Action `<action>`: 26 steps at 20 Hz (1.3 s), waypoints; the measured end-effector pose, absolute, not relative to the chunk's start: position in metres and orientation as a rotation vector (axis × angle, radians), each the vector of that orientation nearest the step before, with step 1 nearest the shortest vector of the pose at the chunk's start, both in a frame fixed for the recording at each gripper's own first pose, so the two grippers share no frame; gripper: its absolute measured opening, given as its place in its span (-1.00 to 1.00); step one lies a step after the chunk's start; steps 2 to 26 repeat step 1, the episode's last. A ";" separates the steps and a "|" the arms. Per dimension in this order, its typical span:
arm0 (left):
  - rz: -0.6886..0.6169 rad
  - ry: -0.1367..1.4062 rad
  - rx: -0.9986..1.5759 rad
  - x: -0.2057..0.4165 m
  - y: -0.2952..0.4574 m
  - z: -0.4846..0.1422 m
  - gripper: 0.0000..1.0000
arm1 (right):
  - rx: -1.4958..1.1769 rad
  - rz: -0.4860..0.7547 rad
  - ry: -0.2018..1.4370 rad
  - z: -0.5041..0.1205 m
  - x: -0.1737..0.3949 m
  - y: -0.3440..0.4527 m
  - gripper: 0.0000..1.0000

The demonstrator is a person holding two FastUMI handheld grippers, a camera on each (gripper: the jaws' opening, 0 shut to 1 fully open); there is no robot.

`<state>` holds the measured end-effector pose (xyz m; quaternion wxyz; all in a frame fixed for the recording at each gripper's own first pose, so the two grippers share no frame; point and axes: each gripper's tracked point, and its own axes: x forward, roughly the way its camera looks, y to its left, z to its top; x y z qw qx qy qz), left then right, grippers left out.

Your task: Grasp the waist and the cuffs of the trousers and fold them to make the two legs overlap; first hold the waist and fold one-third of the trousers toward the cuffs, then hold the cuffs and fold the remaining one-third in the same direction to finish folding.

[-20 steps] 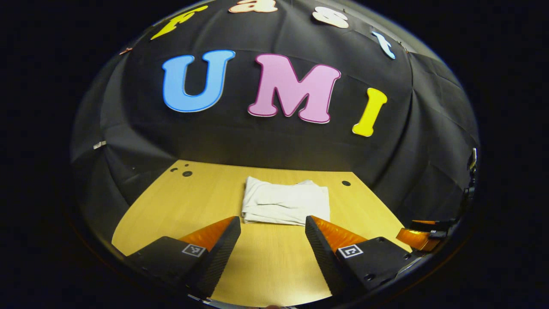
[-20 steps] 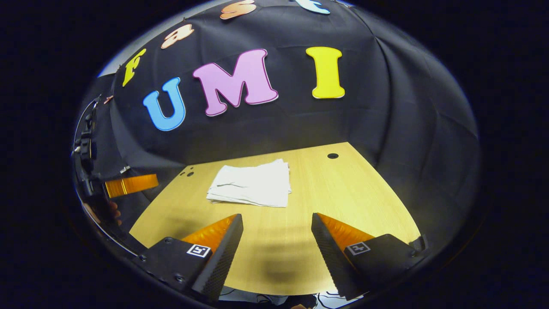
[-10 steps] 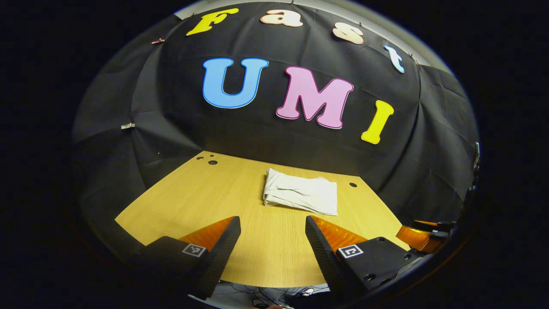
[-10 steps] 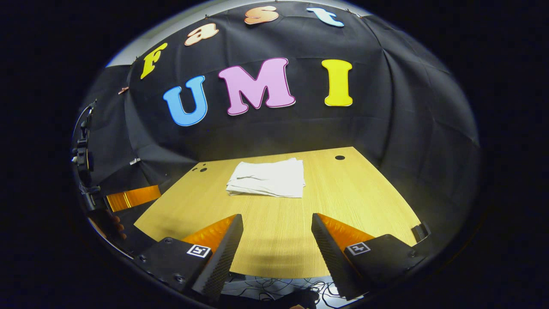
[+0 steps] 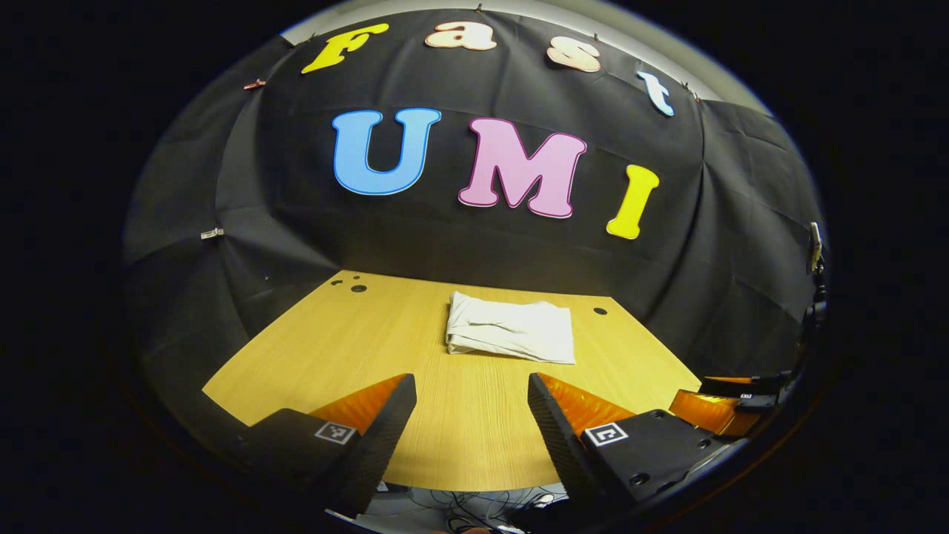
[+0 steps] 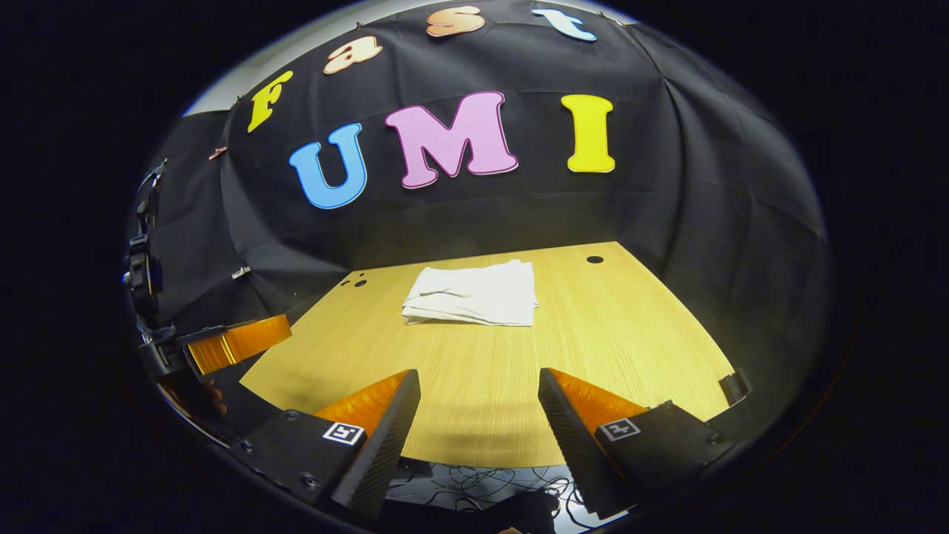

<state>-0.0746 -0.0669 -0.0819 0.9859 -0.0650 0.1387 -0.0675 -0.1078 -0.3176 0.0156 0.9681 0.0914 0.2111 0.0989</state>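
Observation:
White trousers point(image 5: 511, 334) lie folded into a compact rectangle toward the far side of the wooden table point(image 5: 371, 348). In the right gripper view the same trousers point(image 6: 474, 297) rest well ahead of my fingers. My left gripper point(image 5: 471, 386) stands open near the table's front edge, holding nothing. My right gripper point(image 6: 479, 382) is likewise open and holds nothing, hovering over the front edge. Neither gripper touches the cloth. The right gripper point(image 5: 723, 408) also peeks in at the lower right of the left gripper view, and the left gripper point(image 6: 230, 341) at the far left of the right gripper view.
The table point(image 6: 630, 334) has small round holes point(image 5: 358, 288) at its far left and one hole point(image 6: 594, 259) at its far right. Black cloth walls close in behind and beside it. Cables point(image 6: 474, 482) lie below the front edge.
Both grippers have pulled back from the folded trousers toward the table's front edge, staying open. The trousers look smaller and farther away and have not moved.

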 end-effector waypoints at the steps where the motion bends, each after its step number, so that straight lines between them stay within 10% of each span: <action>1: -0.131 0.281 -0.132 -0.073 -0.066 -0.082 0.92 | 0.187 0.197 0.423 0.016 -0.108 -0.319 0.97; 26: -0.131 0.281 -0.132 -0.073 -0.066 -0.082 0.92 | 0.187 0.197 0.423 0.016 -0.108 -0.319 0.97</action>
